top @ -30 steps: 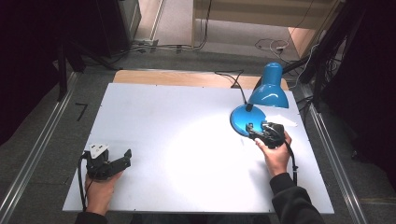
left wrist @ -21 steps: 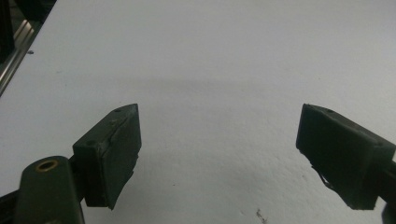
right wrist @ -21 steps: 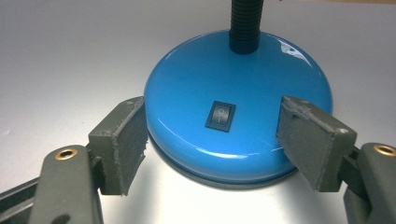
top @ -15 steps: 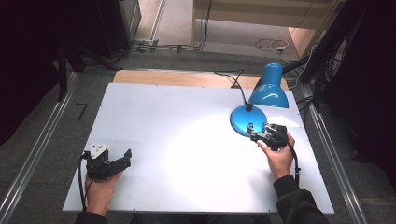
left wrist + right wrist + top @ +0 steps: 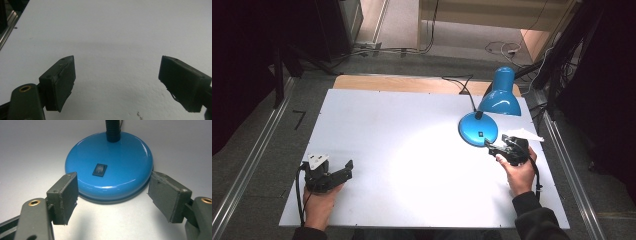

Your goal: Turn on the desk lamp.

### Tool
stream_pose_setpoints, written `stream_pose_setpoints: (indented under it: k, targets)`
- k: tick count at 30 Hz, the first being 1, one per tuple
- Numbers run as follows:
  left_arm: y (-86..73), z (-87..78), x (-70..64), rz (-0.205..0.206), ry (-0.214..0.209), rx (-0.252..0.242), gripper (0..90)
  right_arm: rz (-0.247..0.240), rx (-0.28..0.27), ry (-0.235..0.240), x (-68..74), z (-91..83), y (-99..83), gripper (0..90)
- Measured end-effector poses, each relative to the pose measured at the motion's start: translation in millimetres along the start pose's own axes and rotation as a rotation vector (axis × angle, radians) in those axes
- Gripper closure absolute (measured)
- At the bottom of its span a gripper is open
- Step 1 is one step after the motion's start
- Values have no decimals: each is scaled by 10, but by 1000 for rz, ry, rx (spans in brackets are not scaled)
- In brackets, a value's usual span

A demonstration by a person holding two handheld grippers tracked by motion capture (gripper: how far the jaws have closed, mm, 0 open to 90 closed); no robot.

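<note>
A blue desk lamp stands at the table's right, lit, with its round base (image 5: pixel 478 128) and shade (image 5: pixel 500 97) throwing a bright patch on the white table (image 5: pixel 412 150). In the right gripper view the base (image 5: pixel 110 165) shows a black rocker switch (image 5: pixel 99 169) and a black flexible neck (image 5: pixel 112 130). My right gripper (image 5: pixel 493 145) (image 5: pixel 112 197) is open, just in front of the base, its jaws level with the base's near rim. My left gripper (image 5: pixel 343 169) (image 5: pixel 117 82) rests open at the front left, with bare table between its jaws.
A white scrap of paper (image 5: pixel 523 134) lies right of the lamp base. The lamp's black cord (image 5: pixel 457 80) runs off the back edge over a wooden board (image 5: pixel 397 83). Metal rails (image 5: pixel 252 165) flank the table on both sides.
My right gripper has drawn back from the lamp base, toward the front right of the table. The left gripper has stayed still.
</note>
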State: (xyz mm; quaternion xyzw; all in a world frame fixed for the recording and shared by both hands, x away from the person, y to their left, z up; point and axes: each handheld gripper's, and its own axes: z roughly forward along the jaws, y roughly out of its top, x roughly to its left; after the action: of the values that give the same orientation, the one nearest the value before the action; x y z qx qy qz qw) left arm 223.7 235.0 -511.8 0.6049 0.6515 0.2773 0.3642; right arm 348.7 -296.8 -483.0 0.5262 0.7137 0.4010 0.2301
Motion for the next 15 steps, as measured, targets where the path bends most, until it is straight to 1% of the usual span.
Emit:
stream_pose_setpoints:
  k: [6,7,11,15]
  targets:
    - [-1,2,-2,1,4,0,148,-3,-8,-8,-62,-117,-46,228]
    - [-1,1,-2,1,4,1,148,2,-9,-7,-66,-132,-50,228]
    - [0,1,-2,0,4,1,148,-4,-12,-2,-91,-227,-79,228]
    - [0,-1,-4,2,5,1,148,-1,-11,1,-105,-280,-95,228]
